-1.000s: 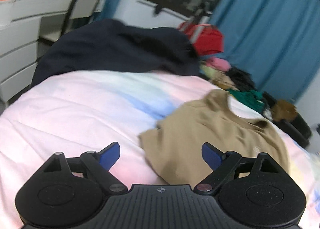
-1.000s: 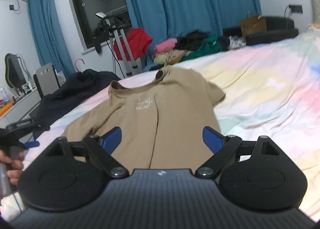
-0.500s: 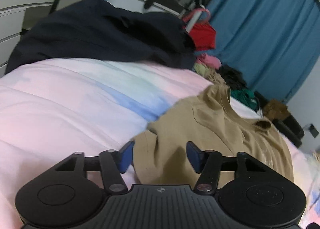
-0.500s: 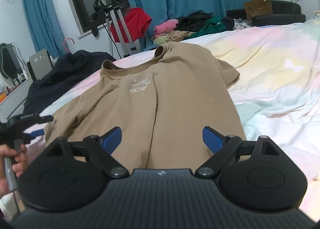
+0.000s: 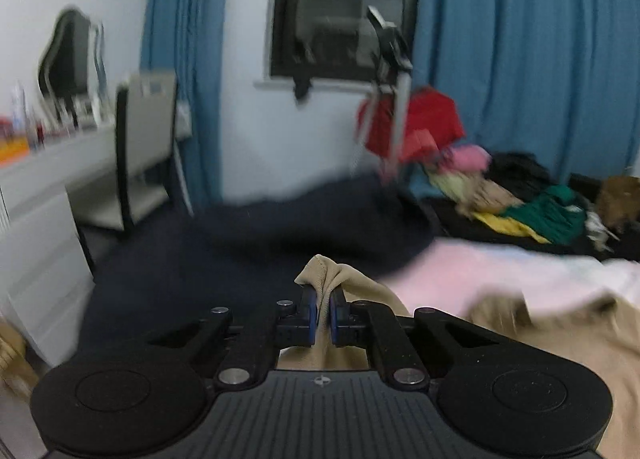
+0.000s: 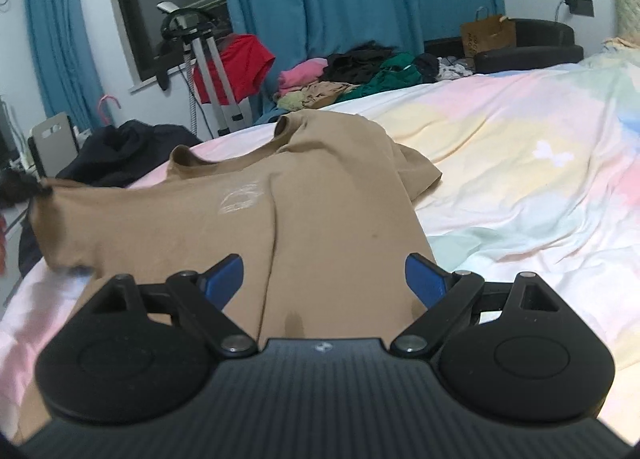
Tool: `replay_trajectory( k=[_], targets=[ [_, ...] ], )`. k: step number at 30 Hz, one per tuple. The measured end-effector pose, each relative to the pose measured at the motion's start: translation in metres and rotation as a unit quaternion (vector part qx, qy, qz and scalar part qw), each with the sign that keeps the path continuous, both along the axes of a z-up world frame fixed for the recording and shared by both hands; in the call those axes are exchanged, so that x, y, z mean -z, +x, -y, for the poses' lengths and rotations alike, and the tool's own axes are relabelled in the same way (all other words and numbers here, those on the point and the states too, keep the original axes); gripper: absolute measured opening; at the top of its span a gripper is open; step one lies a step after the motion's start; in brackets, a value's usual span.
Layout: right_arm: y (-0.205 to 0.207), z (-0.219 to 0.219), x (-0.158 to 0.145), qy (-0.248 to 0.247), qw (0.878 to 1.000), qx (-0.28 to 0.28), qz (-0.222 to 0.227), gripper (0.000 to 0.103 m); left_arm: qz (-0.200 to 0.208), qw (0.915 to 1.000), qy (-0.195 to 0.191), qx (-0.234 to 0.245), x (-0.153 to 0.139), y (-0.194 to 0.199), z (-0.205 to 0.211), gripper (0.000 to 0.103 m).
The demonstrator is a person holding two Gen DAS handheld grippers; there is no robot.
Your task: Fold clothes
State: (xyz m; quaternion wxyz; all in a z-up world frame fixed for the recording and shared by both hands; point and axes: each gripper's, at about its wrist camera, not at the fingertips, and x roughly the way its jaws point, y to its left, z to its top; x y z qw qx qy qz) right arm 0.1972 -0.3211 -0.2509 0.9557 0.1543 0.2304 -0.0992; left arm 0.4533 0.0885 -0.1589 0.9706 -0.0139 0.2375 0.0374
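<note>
On the bed (image 6: 520, 163), the tan shirt (image 6: 320, 211) lay front up, collar away from the right claw (image 6: 324, 283). The left claw (image 5: 324, 313) was pressed together on a bunched sleeve edge, lifted off the quilt; the left view was blurred. The right claw hung spread above the hem, gripping nothing. Step in hand, by judgement: first side fold. Next move likely calls for the right claw to pinch the hem on the same side, then carry both corners across.

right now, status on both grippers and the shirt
Left gripper shut on shirt sleeve, lifted. Right gripper open over the shirt's lower half. Nothing lying on the shirt.
</note>
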Motion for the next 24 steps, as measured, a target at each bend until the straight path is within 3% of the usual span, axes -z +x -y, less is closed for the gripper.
replay_trajectory(
  k=[2,5,8,11,13,15,17,20,24],
  targets=[
    [0.003,0.004,-0.001,-0.013,1.000,0.015,0.014,0.089,0.009,0.9994,0.028,-0.017,-0.014,0.020,0.004,0.007],
    [0.008,0.011,-0.002,-0.031,0.998,0.035,0.032,0.089,-0.003,0.9962,0.064,-0.059,-0.002,0.051,0.013,0.007],
    [0.015,0.020,0.003,-0.044,0.997,0.047,0.036,0.089,-0.023,0.9959,0.049,-0.072,0.023,0.067,0.017,0.014],
    [0.024,0.025,0.009,-0.044,0.998,0.044,0.031,0.089,-0.035,0.9965,0.021,-0.073,0.042,0.064,0.017,0.033],
    [0.028,0.026,0.011,-0.041,0.998,0.040,0.028,0.089,-0.058,0.9958,-0.025,-0.067,0.047,0.046,0.002,0.041],
    [0.031,0.026,0.012,-0.037,0.998,0.036,0.029,0.089,-0.097,0.9909,-0.082,-0.045,0.050,0.016,-0.012,0.043],
    [0.033,0.026,0.012,-0.033,0.999,0.032,0.029,0.089,-0.132,0.9859,-0.099,-0.026,0.050,-0.021,-0.018,0.045],
    [0.028,0.025,0.009,-0.031,0.998,0.031,0.035,0.089,-0.195,0.9760,-0.096,0.007,0.049,-0.086,-0.025,0.048],
    [0.011,0.021,-0.003,-0.029,0.998,0.029,0.046,0.089,-0.277,0.9487,-0.146,0.041,0.057,-0.163,-0.028,0.048]
  ],
)
